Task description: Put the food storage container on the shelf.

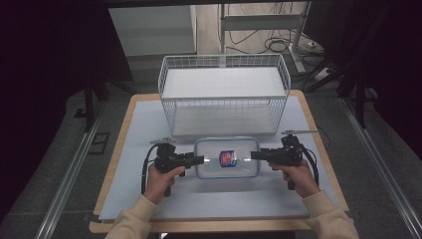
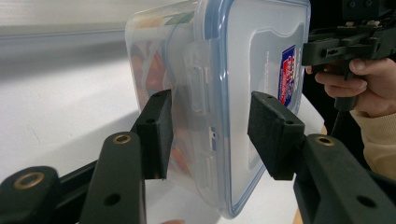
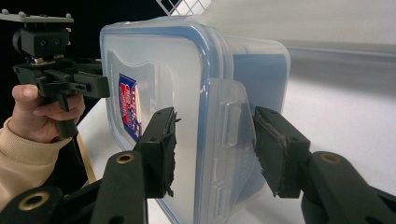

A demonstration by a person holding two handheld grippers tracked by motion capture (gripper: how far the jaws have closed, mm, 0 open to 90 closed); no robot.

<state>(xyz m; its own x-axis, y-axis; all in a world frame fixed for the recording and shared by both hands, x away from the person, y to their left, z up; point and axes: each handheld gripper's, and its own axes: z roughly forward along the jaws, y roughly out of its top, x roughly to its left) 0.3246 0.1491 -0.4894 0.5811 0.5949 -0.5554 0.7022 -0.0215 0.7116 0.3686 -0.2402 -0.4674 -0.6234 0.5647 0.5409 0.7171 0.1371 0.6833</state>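
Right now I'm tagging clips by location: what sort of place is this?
Probably a lab or recording workspace: a table ringed by black curtains, loose cables on the floor, a staged wire basket.

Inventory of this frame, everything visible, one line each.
Container: 1, clear plastic with blue-rimmed lid and a red-and-blue label, on the mat near the person, between both tools.
Wire basket: 1, white, behind the container at the table's far side.
Mat: 1, pale grey-white, covering the tabletop.
Table: 1, light wood edge around the mat.
Cables: several, dark, on the floor beyond the table.
Left tool: 1, black, jaws open around the container's side latch.
Right tool: 1, black, jaws open around the opposite latch.
Hands: 2, cream sleeves, one on each tool.
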